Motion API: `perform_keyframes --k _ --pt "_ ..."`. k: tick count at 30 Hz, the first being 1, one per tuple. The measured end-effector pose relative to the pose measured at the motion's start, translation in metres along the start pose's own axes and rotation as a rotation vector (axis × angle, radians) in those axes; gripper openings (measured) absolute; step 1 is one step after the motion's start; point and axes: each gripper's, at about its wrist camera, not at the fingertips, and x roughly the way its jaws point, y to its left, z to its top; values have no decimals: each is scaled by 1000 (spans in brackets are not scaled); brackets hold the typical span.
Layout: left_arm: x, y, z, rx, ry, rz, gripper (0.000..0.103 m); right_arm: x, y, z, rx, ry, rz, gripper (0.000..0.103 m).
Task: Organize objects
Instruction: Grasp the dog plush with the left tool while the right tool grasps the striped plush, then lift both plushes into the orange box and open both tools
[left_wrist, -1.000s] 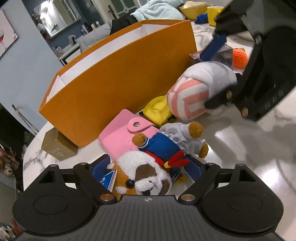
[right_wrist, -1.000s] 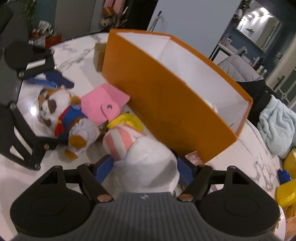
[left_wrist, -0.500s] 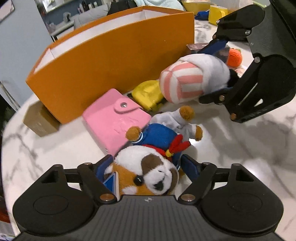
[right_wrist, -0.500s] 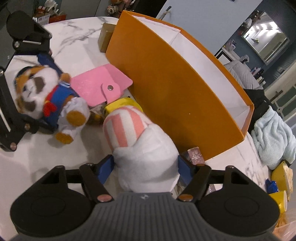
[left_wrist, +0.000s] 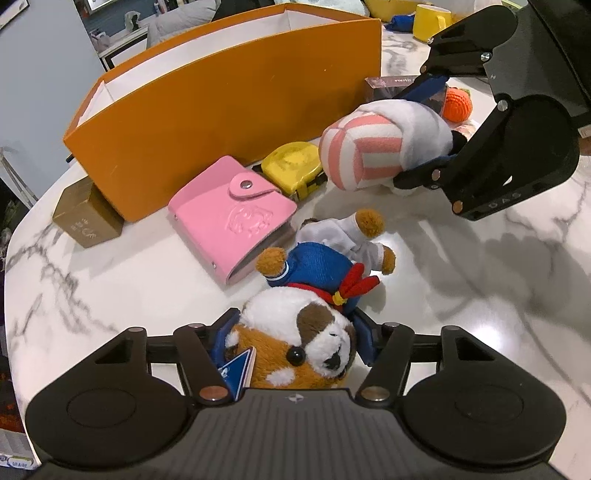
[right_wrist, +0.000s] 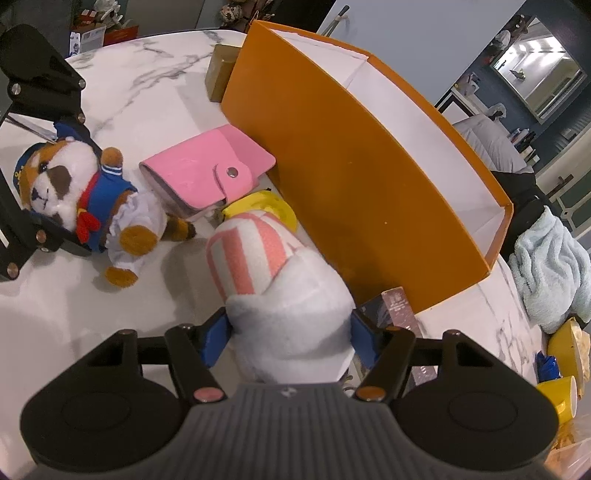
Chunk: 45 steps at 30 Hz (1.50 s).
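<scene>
You have raised the left gripper (left_wrist: 291, 341) with the sailor dog plush (left_wrist: 306, 314) clamped by the head, so its body now dangles above the marble table (left_wrist: 480, 295) instead of lying beside the pink wallet (left_wrist: 232, 221). Your right gripper (right_wrist: 290, 334) has lifted the striped white plush (right_wrist: 280, 284) too; it hangs clear of the yellow tape measure (left_wrist: 293, 168) it earlier rested against. Both cameras now look down from higher, showing more of the orange box (left_wrist: 229, 99).
</scene>
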Motion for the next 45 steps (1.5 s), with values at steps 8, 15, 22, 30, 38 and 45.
perform_keyframes --k 8,15,22,30,38,45 --pt "-6 5 -4 -17 10 12 72 -4 0 1 14 12 30 68" --pt "-22 17 1 -75 -40 22 72 -12 -5 6 62 0 79 68" --pt "-44 31 17 -138 -114 38 71 -27 -25 13 162 -50 129 68" --pt "-67 52 56 -147 -166 59 71 -50 -60 33 309 -147 179 68" --pt "-93 81 114 -144 -264 84 71 -75 -109 64 435 -273 159 68" --pt "-100 110 158 -232 -391 95 71 -82 -151 102 535 -362 120 68"
